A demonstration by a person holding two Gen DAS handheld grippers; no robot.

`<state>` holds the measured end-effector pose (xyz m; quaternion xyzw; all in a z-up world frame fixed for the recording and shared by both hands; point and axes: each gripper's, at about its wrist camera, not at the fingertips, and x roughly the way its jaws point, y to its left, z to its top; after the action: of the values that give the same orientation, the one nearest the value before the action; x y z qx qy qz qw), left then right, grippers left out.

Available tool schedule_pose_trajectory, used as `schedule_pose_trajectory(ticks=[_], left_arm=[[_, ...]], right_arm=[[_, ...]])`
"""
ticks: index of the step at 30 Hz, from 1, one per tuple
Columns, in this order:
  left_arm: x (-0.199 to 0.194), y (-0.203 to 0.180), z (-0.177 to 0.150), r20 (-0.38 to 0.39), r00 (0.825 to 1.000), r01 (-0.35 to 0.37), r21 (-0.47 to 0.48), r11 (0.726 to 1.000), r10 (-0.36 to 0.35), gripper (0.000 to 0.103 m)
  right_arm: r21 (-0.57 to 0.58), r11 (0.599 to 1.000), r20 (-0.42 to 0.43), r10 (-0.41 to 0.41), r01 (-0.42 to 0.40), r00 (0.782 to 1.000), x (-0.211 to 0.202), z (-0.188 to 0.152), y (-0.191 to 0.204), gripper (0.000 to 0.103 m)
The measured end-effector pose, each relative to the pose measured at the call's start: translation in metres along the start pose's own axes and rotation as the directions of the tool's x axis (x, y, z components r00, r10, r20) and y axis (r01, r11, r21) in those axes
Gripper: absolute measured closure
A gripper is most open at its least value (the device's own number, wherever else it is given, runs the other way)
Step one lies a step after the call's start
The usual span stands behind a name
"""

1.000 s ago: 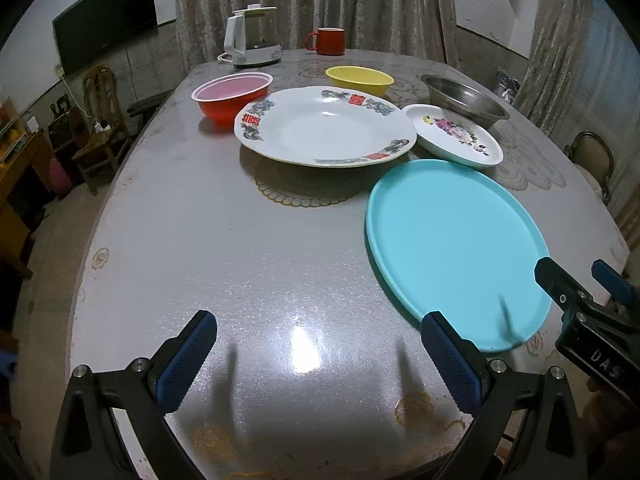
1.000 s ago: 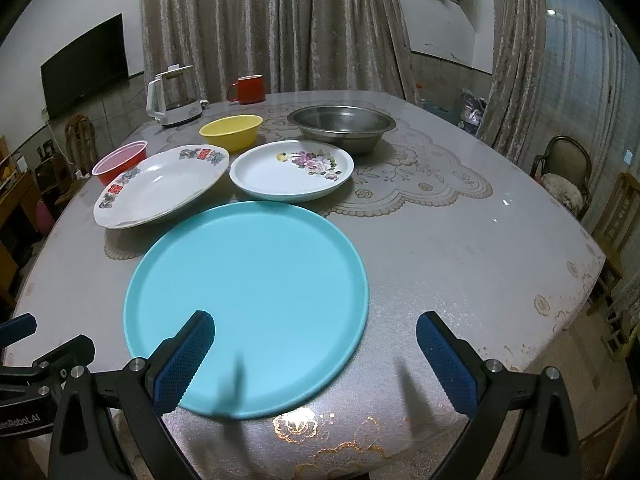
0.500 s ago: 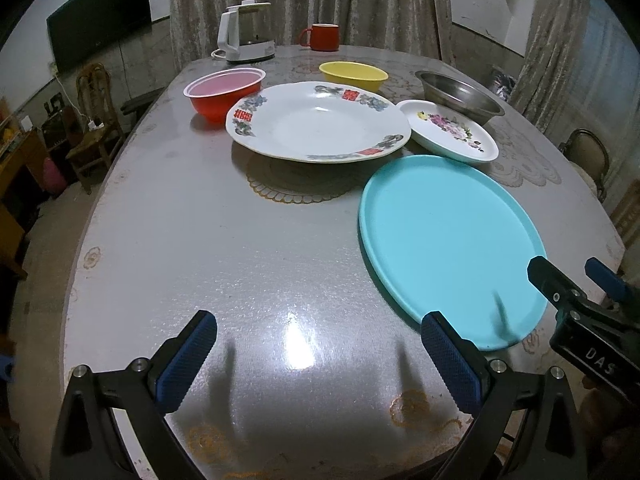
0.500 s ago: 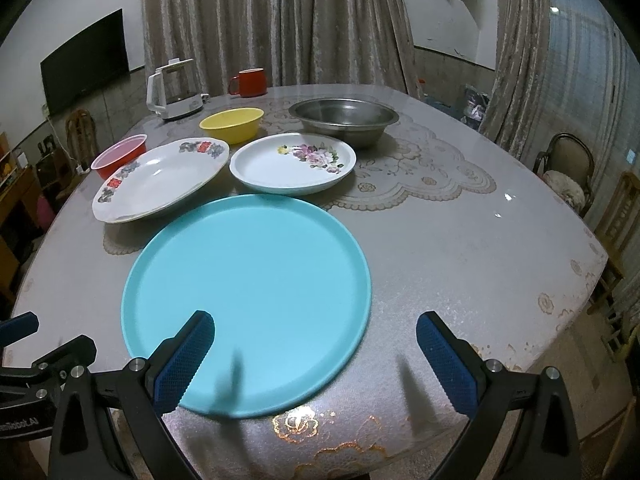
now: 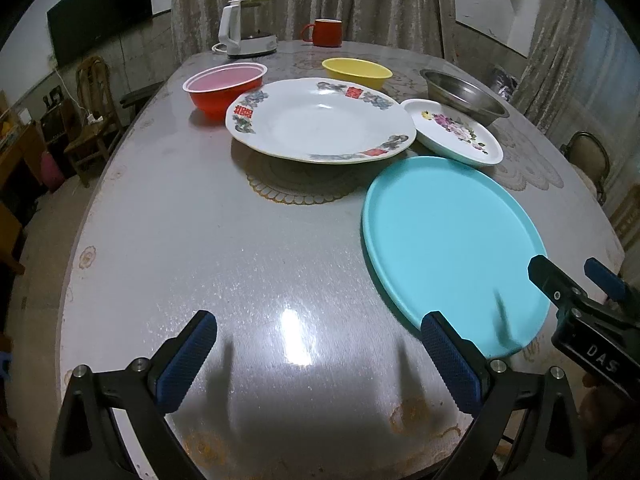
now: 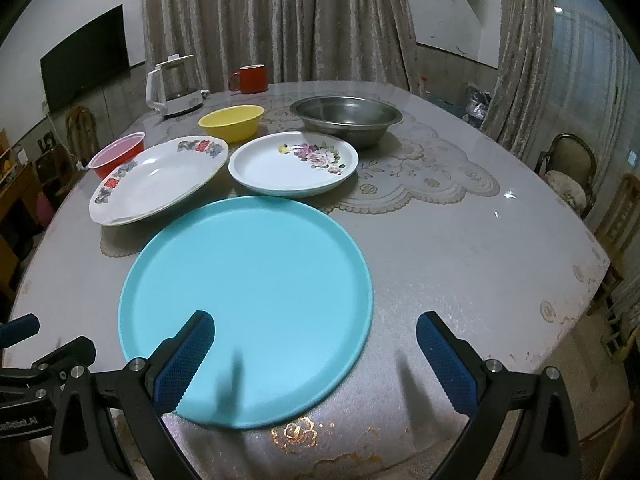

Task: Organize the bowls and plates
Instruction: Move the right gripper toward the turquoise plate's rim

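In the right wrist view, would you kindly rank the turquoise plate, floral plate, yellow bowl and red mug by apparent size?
1. turquoise plate, nearest the camera
2. floral plate
3. yellow bowl
4. red mug, farthest

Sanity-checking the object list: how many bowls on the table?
3. Red bowl at far left, behind the large patterned plate; yellow bowl mid-back, near the kettle; steel bowl back right, behind the floral plate. None appear hidden.
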<state>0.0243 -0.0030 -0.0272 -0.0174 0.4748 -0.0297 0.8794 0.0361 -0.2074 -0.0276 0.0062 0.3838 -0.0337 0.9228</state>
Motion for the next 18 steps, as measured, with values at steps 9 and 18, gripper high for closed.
schedule_pose_trajectory(ticks=[9, 18], left_arm=[[0.004, -0.001, 0.005, -0.015, 0.999, 0.046, -0.004, 0.999, -0.046, 0.0], [0.007, 0.008, 0.015, -0.026, 0.982, 0.184, -0.055, 0.981, -0.185, 0.0]], right_arm=[[-0.017, 1.0, 0.047, 0.005, -0.004, 0.999, 0.0, 0.006, 0.0, 0.0], [-0.065, 0.994, -0.02, -0.084, 0.083, 0.996, 0.015, 0.016, -0.001, 0.0]])
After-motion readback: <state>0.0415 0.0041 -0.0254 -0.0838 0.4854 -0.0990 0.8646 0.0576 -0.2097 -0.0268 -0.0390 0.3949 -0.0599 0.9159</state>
